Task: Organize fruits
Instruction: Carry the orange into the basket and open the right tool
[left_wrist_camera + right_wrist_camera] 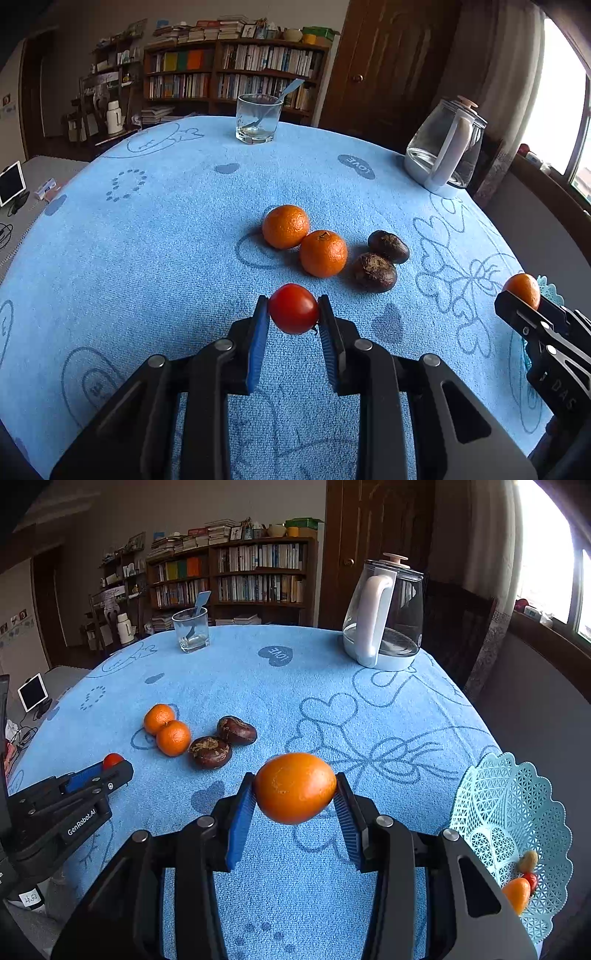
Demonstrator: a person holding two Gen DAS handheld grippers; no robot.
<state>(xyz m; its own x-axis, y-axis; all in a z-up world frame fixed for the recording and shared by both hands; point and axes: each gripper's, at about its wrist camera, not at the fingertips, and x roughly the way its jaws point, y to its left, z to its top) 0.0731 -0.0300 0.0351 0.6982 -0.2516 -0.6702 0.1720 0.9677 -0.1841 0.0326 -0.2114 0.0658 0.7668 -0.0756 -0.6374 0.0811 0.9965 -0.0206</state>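
My left gripper (293, 308) is shut on a small red tomato (293, 309), held above the blue tablecloth. My right gripper (295, 788) is shut on an orange (295, 787), also held above the cloth; it shows at the right edge of the left wrist view (522, 290). Two oranges (286, 226) (323, 253) and two dark brown chestnut-like fruits (388, 246) (373, 272) lie together mid-table, just beyond the left gripper. A light blue lattice basket (498, 805) at the right table edge holds an orange fruit (517, 893), a red one (530, 880) and a tan one (527, 861).
A glass with a blue spoon (258, 118) stands at the far edge. A glass kettle with a white handle (445, 147) stands at the far right. The table (147, 240) is covered by a blue patterned cloth. Bookshelves and a door stand behind.
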